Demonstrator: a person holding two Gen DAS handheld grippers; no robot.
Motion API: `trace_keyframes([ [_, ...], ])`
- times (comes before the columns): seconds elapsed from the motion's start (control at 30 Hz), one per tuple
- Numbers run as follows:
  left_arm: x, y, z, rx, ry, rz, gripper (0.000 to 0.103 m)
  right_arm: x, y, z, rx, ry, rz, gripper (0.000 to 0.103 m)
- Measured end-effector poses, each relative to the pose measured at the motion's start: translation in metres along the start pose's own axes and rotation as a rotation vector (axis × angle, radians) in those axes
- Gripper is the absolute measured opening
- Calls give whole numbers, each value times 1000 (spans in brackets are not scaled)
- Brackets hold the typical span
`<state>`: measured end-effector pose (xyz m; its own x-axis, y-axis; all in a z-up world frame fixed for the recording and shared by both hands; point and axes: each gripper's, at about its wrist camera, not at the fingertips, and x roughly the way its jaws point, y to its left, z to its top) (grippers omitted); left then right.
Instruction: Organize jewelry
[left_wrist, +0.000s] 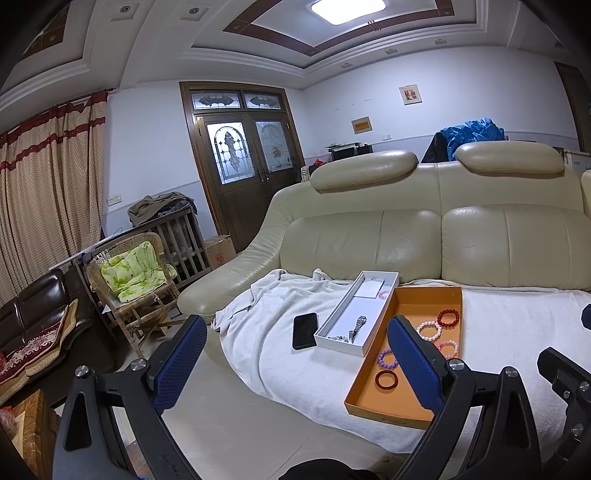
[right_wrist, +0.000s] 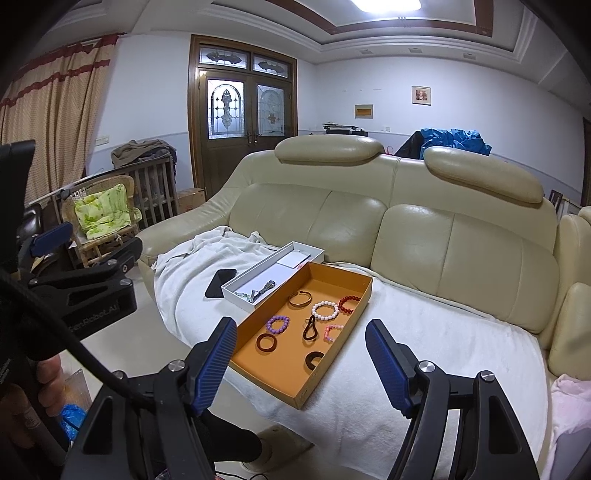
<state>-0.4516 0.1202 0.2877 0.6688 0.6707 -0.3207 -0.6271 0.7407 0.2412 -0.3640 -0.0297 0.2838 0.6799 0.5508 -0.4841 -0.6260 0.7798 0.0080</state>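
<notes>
Cream sofa (right_wrist: 406, 229) carries a towel (right_wrist: 424, 339), phone (right_wrist: 220, 282), white box (right_wrist: 273, 269) and orange tray (right_wrist: 354, 295) of bracelets. Both the left gripper (left_wrist: 295, 343) and right gripper (right_wrist: 301, 349) hover before it, jaws apart, empty.

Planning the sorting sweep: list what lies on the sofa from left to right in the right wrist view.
black phone → white box → orange tray, with purple bracelet → white bead bracelet → red bead bracelet inside.
</notes>
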Motion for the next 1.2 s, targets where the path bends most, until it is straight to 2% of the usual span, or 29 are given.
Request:
trace_keyframes([
  [1.2,-15,11,2,-15,-23,-9,98,-12,11,7,-19,-31,-19,80],
])
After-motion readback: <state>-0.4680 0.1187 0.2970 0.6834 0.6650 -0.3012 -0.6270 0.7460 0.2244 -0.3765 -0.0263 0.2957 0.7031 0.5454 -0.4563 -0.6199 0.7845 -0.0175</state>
